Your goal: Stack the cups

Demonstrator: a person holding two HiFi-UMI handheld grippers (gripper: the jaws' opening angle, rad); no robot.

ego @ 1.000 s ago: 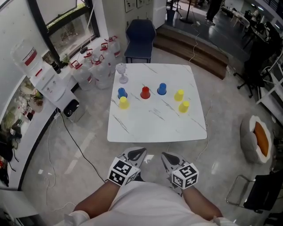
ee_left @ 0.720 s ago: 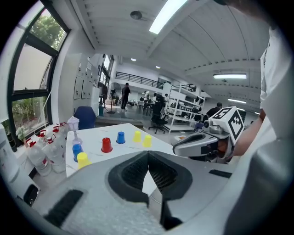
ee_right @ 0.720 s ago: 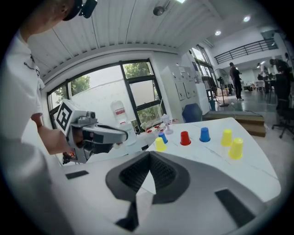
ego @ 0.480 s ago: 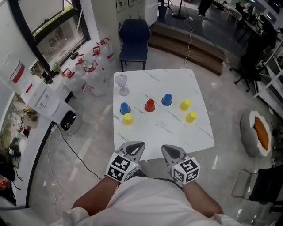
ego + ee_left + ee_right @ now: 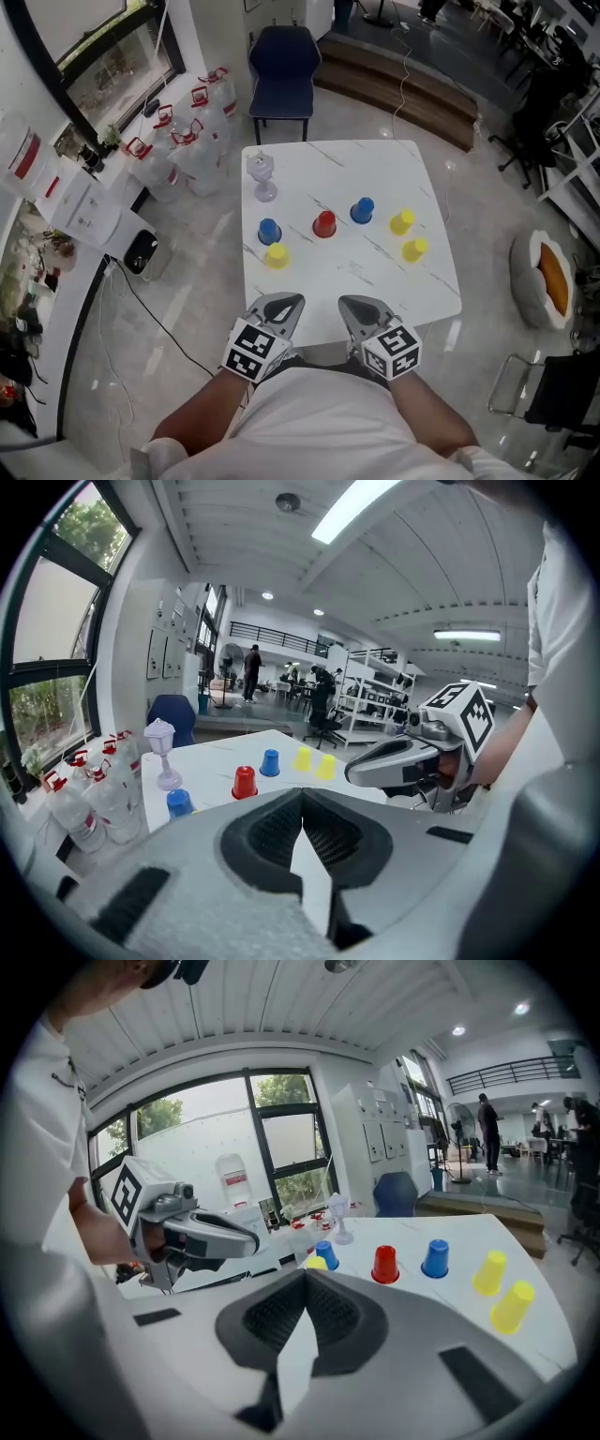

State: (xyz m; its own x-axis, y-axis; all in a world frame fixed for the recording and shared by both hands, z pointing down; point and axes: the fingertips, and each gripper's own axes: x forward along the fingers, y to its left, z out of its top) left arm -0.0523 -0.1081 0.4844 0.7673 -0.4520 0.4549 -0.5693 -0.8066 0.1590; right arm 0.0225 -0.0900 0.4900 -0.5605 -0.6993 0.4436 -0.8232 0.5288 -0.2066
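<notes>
Six cups stand upside down on the white marble table (image 5: pixel 375 281). On the left are a blue cup (image 5: pixel 269 231) and a yellow cup (image 5: pixel 277 255). In the middle stand a red cup (image 5: pixel 324 224) and another blue cup (image 5: pixel 363 210). On the right are two yellow cups (image 5: pixel 401 221) (image 5: pixel 414 249). My left gripper (image 5: pixel 286 306) and right gripper (image 5: pixel 356 307) hover side by side at the table's near edge, both shut and holding nothing. The right gripper view shows the red cup (image 5: pixel 385 1264) ahead; the left gripper view shows it too (image 5: pixel 245 782).
A clear goblet-like ornament (image 5: pixel 263 176) stands at the table's far left corner. A blue chair (image 5: pixel 281 56) sits behind the table, with water jugs (image 5: pixel 192 141) on the floor to its left. A cable (image 5: pixel 159 309) runs across the floor, and an orange cushion bed (image 5: pixel 548 281) lies at the right.
Both grippers have advanced together toward the table, and its near edge now lies just ahead of their tips. The jaws stayed shut and the cups have not moved.
</notes>
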